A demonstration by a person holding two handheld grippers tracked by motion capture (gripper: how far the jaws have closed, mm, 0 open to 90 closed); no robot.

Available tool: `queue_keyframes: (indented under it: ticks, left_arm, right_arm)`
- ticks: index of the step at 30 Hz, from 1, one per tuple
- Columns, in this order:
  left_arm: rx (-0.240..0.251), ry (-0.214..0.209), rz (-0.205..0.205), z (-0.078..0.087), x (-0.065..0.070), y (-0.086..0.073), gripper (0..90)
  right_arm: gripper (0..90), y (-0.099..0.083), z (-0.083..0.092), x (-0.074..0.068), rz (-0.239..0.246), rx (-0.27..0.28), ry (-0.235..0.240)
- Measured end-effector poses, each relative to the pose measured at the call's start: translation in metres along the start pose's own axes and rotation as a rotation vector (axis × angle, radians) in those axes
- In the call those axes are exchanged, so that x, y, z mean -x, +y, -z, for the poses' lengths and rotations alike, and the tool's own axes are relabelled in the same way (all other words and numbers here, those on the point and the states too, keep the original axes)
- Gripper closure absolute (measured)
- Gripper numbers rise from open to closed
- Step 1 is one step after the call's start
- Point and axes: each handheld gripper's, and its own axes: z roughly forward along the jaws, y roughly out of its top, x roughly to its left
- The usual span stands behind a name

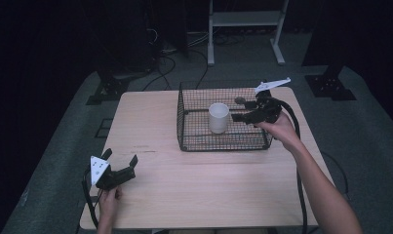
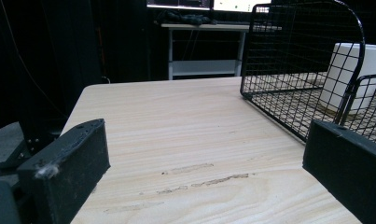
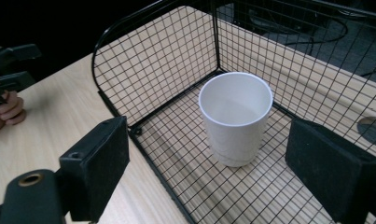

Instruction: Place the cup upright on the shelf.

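Right gripper view: the white cup's point(image 3: 235, 116) empty interior is being shown inside the wire basket point(image 3: 153, 70), framed by the right gripper's point(image 3: 232, 168) released jaws, a detail being hidden from the left gripper view.

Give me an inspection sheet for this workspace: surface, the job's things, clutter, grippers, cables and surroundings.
Surface: light wooden table, a few scuff marks near the left side.
Job's things: white cup upright and empty inside the black wire basket.
Clutter: nothing seen.
Grippers: left gripper open, low over the table's near left corner, holding nothing; right gripper open at the basket's right side, its fingers apart from the cup.
Cables: black cable trails along the right forearm; more on the floor behind.
Surroundings: dark room, grey floor, white shelf frame beyond the table.
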Motion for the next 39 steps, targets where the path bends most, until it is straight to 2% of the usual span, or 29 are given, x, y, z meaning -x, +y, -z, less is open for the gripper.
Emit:
queue_keyframes:
  ticks: [4, 9, 16, 27, 39]
  left_arm:
    - [0.0, 0.0, -0.001, 0.0, 0.0, 0.0, 0.0]
    - [0.0, 0.0, 0.001, 0.0, 0.0, 0.0, 0.0]
    - [0.0, 0.0, -0.001, 0.0, 0.0, 0.0, 0.0]
    - [-0.001, 0.0, -0.001, 0.0, 0.0, 0.0, 0.0]
    - [0.0, 0.001, -0.003, 0.0, 0.0, 0.0, 0.0]
  right_arm:
    - [12.8, -0.004, 0.003, -0.004, 0.009, -0.016, 0.007]
    - [12.8, -0.011, 0.009, -0.01, 0.014, 0.02, 0.041]
    - [12.8, -0.021, 0.015, -0.017, 0.023, 0.013, 0.051]
    - [12.8, -0.041, 0.026, -0.02, 0.018, 0.024, 0.061]
    - [12.9, -0.062, 0.029, -0.019, 0.002, 0.023, 0.072]
